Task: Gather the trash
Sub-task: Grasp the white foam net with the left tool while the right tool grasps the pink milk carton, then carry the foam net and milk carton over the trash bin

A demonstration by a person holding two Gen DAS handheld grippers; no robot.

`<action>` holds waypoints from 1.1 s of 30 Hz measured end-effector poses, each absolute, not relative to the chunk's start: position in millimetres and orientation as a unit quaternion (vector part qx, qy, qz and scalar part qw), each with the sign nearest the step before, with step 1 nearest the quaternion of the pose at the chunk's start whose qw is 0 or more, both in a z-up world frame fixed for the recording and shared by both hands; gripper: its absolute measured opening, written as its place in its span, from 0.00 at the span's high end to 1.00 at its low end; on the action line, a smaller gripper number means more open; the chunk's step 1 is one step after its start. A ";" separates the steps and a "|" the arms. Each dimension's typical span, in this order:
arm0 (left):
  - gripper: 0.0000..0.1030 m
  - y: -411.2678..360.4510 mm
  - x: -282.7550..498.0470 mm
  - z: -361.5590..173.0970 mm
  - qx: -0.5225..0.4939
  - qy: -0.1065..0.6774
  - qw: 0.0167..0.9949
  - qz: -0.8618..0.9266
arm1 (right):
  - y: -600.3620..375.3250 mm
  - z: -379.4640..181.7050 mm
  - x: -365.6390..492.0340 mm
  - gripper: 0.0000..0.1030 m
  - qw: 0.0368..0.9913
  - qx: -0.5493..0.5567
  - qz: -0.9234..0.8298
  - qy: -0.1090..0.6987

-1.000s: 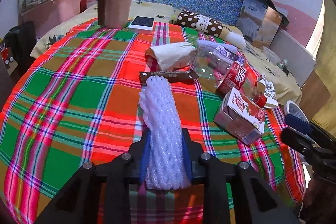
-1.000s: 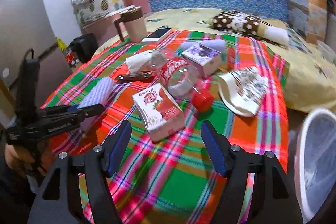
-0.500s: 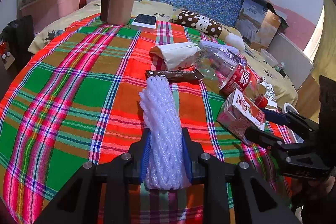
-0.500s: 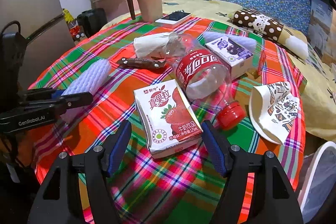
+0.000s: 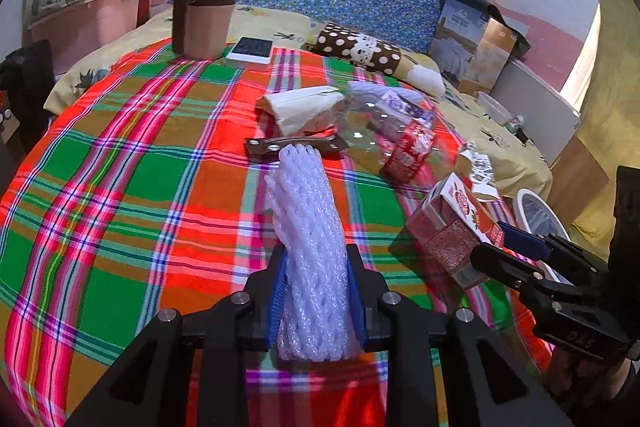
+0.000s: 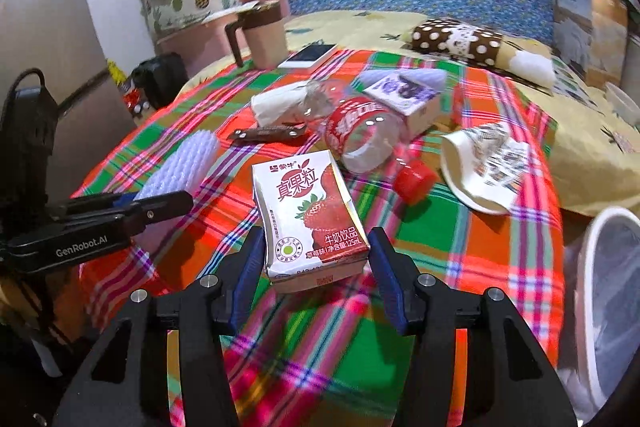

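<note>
While it lay flat on the plaid cloth point(image 6: 472, 259), label up: the strawberry milk carton point(image 6: 310, 215) ran lengthwise away from the right wrist camera, its near short end between the pads.
Foam sleeve point(image 5: 310, 239): long axis pointed straight away from the left wrist camera, far tip just short of a brown wrapper point(image 5: 294, 145).
Right gripper point(image 6: 316, 267): jaws had just been closing, blue pads flanking the carton's near end; a sliver of gap showed on each side, so no firm pinch could be read.
Left gripper point(image 5: 316, 291): pressed narrow onto the white foam sleeve, pads squeezing its near end.
Other trash: a clear bottle with red label point(image 6: 360, 131) lay on its side, red cap toward the camera; a crumpled paper cup point(image 6: 486, 165) lay to its right.
Bin point(image 6: 612, 307): white rim cut off at the right edge.
Hard to make out: the carton's underside and the sleeve's near end behind the gripper body.
</note>
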State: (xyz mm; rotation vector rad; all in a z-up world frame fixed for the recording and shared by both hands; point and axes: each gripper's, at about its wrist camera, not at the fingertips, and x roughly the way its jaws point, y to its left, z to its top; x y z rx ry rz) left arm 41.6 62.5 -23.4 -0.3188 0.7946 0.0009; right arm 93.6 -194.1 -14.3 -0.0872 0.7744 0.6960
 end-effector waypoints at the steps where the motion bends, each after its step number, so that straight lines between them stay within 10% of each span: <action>1: 0.73 59.5 41.1 -21.8 -0.153 0.384 0.911 -0.003 | -198.0 -12.9 91.9 0.48 0.869 -0.038 0.328 0.368; 33: 0.73 -43.2 59.3 3.6 -0.101 0.373 0.916 -0.109 | -277.9 -7.6 87.9 0.47 0.911 0.032 0.233 0.339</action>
